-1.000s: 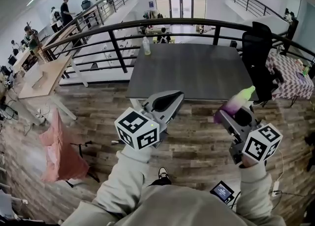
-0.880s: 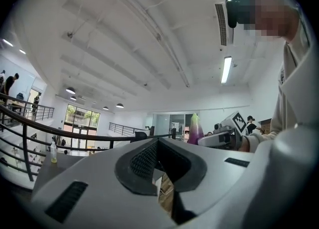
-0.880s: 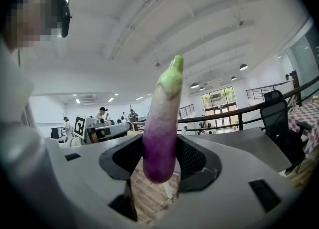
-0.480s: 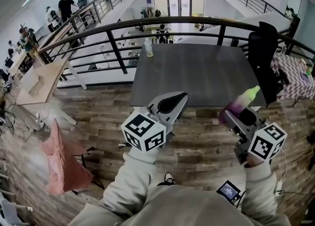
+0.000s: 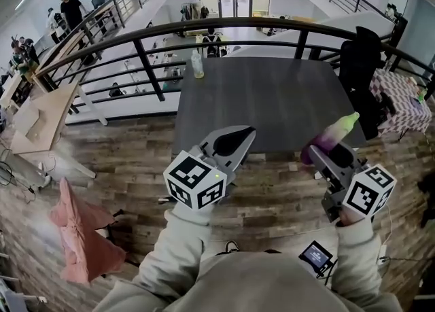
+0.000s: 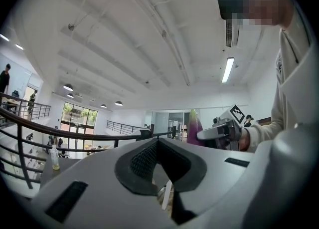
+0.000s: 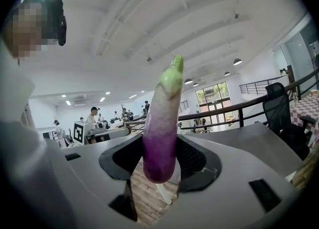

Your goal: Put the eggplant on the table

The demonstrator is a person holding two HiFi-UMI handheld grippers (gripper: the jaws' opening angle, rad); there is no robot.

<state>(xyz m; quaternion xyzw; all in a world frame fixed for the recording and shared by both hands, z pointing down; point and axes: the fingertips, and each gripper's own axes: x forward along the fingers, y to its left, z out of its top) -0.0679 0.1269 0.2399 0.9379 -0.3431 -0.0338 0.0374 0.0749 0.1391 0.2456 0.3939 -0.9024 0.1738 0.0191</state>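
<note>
The right gripper (image 5: 321, 158) is clamping the eggplant (image 5: 332, 139) between its two pads. The jaws are standing fairly wide around the purple lower half, while the pale upper part and green stem end are sticking upward. In the right gripper view the eggplant (image 7: 162, 123) is standing nearly upright between the dark ribbed pads, its rounded purple end hanging just below them. The eggplant is being held in the air just in front of the near right corner of the grey table (image 5: 265, 100), not resting on it, with wooden floor (image 5: 272, 188) showing beneath. The left gripper (image 5: 236, 142) is pointing at the table's near edge, left of the middle. Its jaws are meeting at the tips and gripping nothing, as the left gripper view shows. A clear bottle (image 5: 197, 64) is standing at the table's far left corner, beside a dark railing (image 5: 136, 40) that is curving behind the far edge. A black chair (image 5: 359, 66) is sitting off the table's right edge. A pink cloth (image 5: 80, 226) is lying on the floor far to the left.
</note>
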